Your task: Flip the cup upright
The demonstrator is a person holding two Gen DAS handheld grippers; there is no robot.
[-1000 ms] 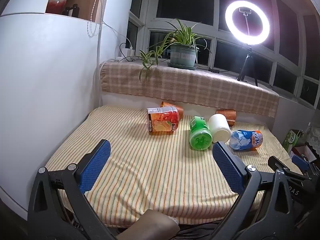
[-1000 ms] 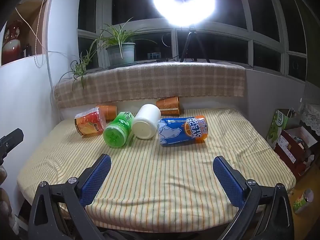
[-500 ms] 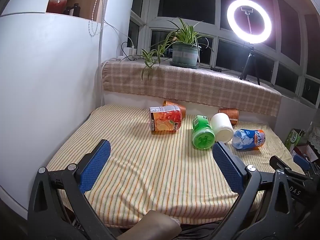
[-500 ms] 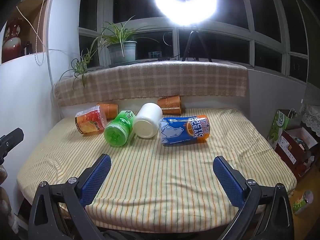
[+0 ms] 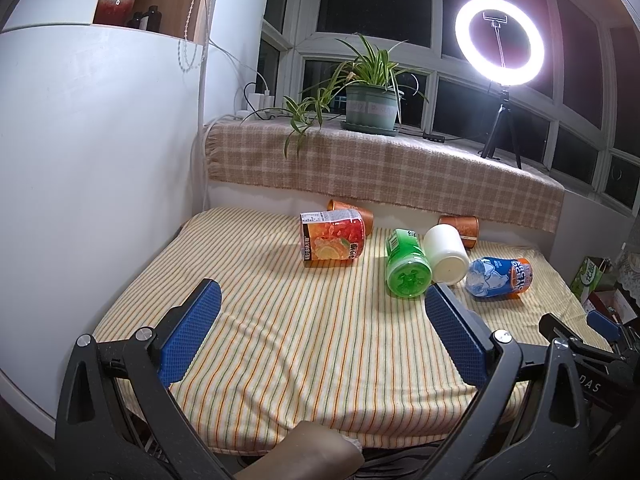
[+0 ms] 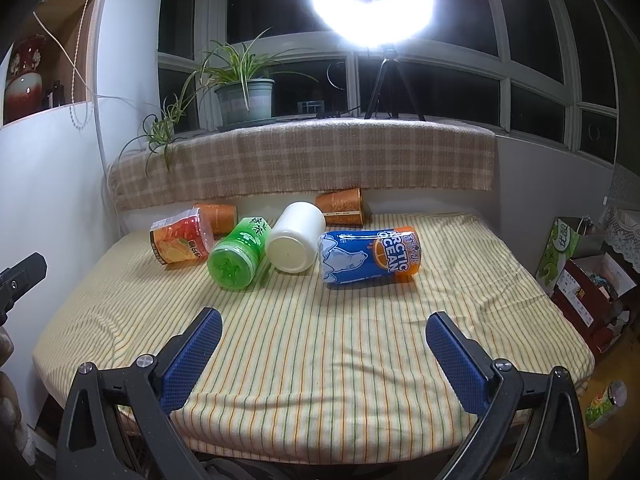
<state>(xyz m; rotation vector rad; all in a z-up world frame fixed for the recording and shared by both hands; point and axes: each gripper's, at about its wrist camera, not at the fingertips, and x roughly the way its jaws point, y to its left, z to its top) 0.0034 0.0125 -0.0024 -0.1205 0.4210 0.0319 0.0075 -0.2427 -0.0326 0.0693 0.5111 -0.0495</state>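
Since a second ago the left gripper (image 5: 322, 330) has eased forward a little over the near edge of the striped tablecloth (image 5: 280, 340), so the cups sit slightly lower in its view; the right gripper (image 6: 323, 356) has barely shifted. Both hang above the near edge with their blue-padded fingers (image 6: 192, 356) spread wide and nothing between them.

Beyond the bare middle of the cloth, all the cups lie on their sides in a loose row toward the far edge. The green cup (image 6: 236, 256) points its base at the cameras and touches the white cup (image 6: 295, 238) on its right. Just right of that lies the blue Arctic Ocean cup (image 6: 370, 256), lengthwise along the row. At the left end rests the orange fruit-print cup (image 5: 333, 239), well apart from the green one in the left view. Behind it, against the far edge, lies a copper-coloured cup (image 5: 352, 212), and a second copper cup (image 6: 340, 205) lies behind the white one.

Past the table, a checked blanket (image 6: 304, 160) covers the sill, carrying a potted spider plant (image 5: 372, 100) and a lit ring light (image 5: 502, 42) on a tripod.
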